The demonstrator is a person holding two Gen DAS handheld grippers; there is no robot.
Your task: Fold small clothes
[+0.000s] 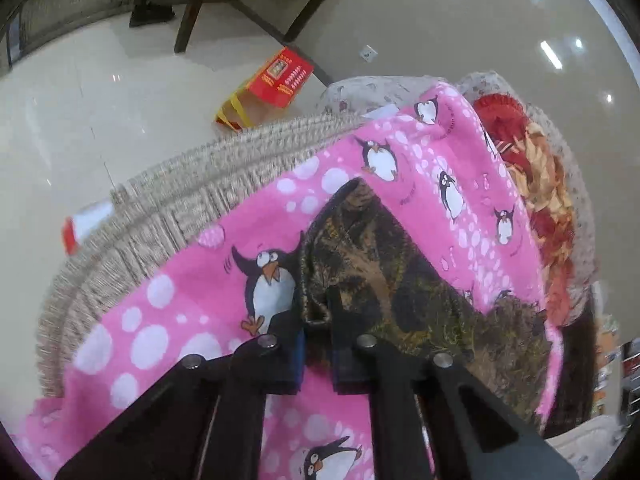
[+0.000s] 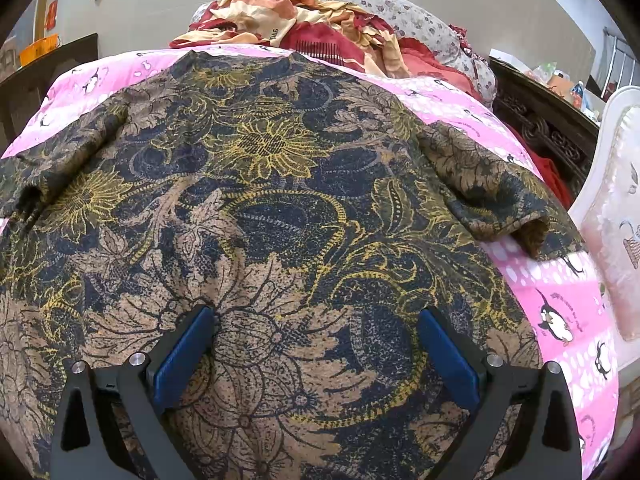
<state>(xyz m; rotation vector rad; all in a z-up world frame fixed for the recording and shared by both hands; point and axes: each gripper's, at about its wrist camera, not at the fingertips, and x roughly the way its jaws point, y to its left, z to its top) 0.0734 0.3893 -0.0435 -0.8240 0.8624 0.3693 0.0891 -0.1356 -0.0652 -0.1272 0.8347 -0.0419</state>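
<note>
Shirt (image 2: 280, 208) with dark floral print in brown, navy and yellow lies spread on a pink penguin blanket (image 2: 560, 288), and it fills most of the right wrist view. We see its two short sleeves, one at the left edge of that frame and one at the right (image 2: 492, 188), where the open cuff rests on the blanket. Our right gripper (image 2: 316, 352) hangs over the lower middle of the shirt with its blue pads (image 2: 184, 356) wide apart, and nothing is between them. In the left wrist view, our left gripper (image 1: 318, 344) sits at the bottom centre, and its jaws are pressed together on an edge of the shirt (image 1: 380, 272); a small fold of the cloth stands up between the black fingers. From there the shirt runs toward the lower right of that frame. The blanket (image 1: 180, 320) in this view covers a woven mat (image 1: 160, 208), which shows along the left side. At the far end of the blanket, upper centre of the right wrist view, lies a heap of red and cream cloth (image 2: 288, 20) against a flowered pillow (image 2: 408, 16). On the shiny floor in the upper middle of the left wrist view stands a red box (image 1: 280, 76), near dark wooden chair legs (image 1: 192, 12).
</note>
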